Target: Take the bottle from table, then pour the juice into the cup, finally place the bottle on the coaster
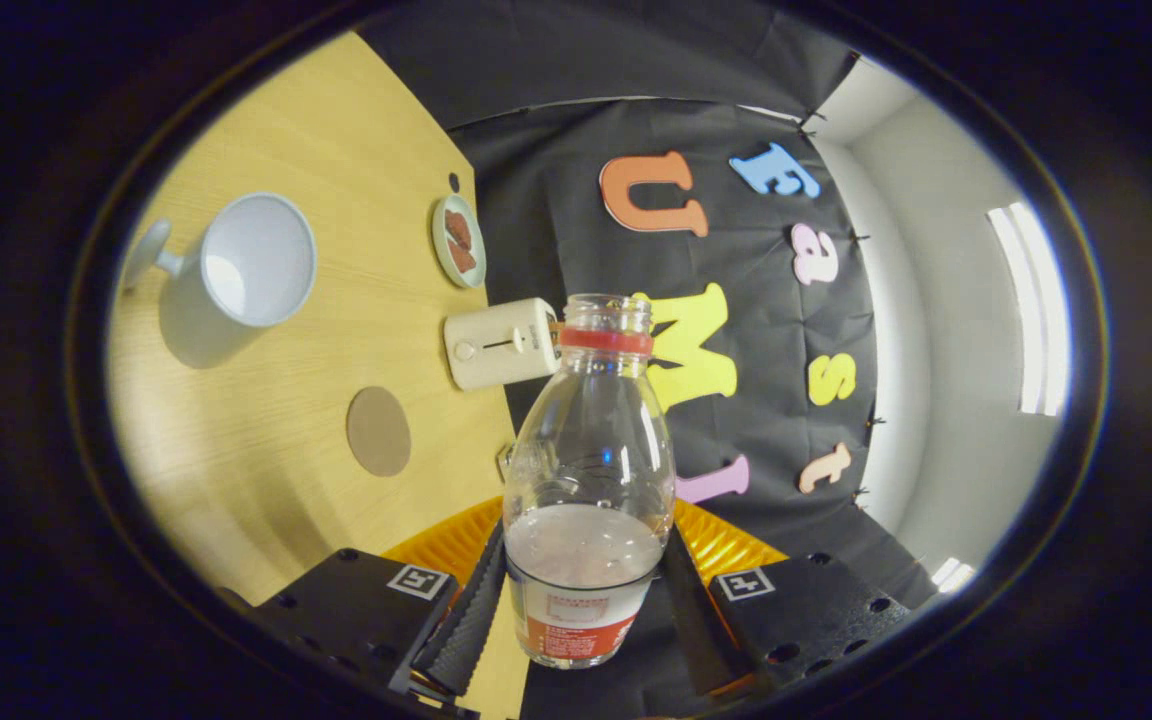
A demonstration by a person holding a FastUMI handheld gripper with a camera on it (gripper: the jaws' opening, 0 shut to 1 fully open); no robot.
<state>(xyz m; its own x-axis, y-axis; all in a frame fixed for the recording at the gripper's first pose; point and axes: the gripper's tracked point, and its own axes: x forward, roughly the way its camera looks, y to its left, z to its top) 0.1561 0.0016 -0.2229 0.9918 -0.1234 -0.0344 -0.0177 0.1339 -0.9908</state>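
My gripper is shut on a clear plastic bottle, both fingers pressing its lower body at the label. The bottle has a red neck ring, no cap, and a pale juice filling its lowest part. The whole view is rolled, so the wooden table stands tilted beyond the fingers. A white cup with a handle sits on the table, its mouth facing me, well apart from the bottle's mouth. A round brown coaster lies flat on the table between the cup and the bottle.
A white toaster stands at the table's edge just behind the bottle's neck. A small plate with reddish food lies beyond it. An orange ribbed thing shows behind the fingers.
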